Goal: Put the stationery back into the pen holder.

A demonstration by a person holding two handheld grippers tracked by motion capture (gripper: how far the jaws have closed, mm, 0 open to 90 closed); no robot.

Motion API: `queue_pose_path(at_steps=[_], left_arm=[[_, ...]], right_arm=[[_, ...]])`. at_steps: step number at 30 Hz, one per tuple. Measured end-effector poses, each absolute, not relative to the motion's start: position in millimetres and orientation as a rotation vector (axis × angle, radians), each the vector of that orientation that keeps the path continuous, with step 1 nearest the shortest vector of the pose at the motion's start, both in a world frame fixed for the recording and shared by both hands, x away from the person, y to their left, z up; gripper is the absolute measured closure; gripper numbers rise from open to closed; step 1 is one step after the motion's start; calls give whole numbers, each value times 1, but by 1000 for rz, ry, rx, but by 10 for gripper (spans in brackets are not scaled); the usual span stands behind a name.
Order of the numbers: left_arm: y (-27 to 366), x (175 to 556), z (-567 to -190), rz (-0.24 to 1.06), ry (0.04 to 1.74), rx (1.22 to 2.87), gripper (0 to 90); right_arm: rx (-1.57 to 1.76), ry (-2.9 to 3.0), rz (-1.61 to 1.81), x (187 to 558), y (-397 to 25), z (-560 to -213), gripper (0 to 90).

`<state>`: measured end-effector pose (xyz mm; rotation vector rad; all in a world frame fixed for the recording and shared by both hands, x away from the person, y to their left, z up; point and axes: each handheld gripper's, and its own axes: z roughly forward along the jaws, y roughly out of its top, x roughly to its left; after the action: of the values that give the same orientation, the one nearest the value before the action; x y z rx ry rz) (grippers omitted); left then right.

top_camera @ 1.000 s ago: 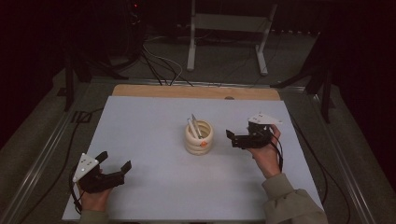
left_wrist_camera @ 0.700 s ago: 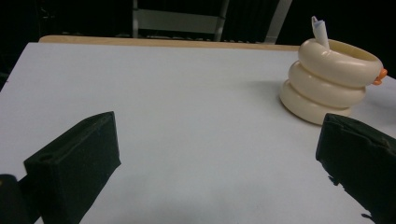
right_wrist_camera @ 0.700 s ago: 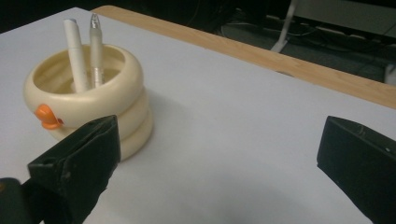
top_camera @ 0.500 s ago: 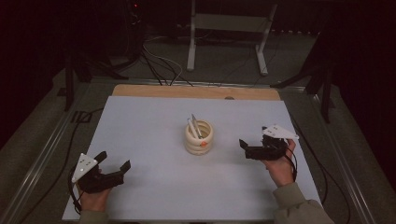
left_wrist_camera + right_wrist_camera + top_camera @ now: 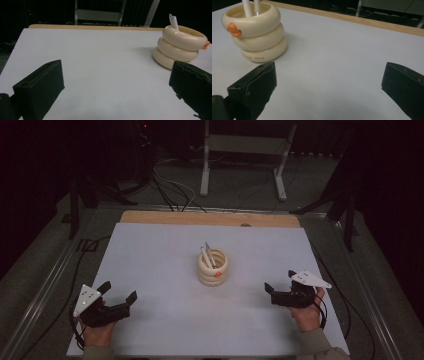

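While I hold both tools low at the near edge of the white table top (image 5: 165,255), the left gripper (image 5: 118,298) sits with its jaws spread wide and empty, and the right gripper (image 5: 281,285) is likewise splayed on nothing; the cream three-ring stacked holder with an orange beak (image 5: 213,267) stands mid-table between them, two white sticks (image 5: 207,255) leaning inside it

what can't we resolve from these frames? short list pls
- Lower ends of the white sticks: hidden inside the cream ring holder, high view and both gripper views.
- Small print on the holder's bottom ring: too small to read, right gripper view.
- Right side of the holder's base: covered by the left gripper's own jaw, left gripper view.
- Background beyond the table: too dark, all views.
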<state>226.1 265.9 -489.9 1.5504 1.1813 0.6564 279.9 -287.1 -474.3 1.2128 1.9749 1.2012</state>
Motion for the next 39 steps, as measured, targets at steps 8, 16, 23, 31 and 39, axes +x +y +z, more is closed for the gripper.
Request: queue_pose_path(at_steps=[8,16,23,31,39], left_arm=[[266,226,-490,660,1171,1549,1],[266,225,-489,669,1157,1558,1],[265,225,-489,684,1153,1559,1],[263,225,-490,682,1156,1572,1],[263,226,-491,682,1162,1585,1]], right_arm=[[1201,1935,1254,264,-297,-476,0],[1205,1883,1306,257,-303,-480,0],[1235,1852,1326,258,-311,-485,0],[1237,1847,1338,258,-312,-486,0],[1236,1854,1339,258,-311,-487,0]])
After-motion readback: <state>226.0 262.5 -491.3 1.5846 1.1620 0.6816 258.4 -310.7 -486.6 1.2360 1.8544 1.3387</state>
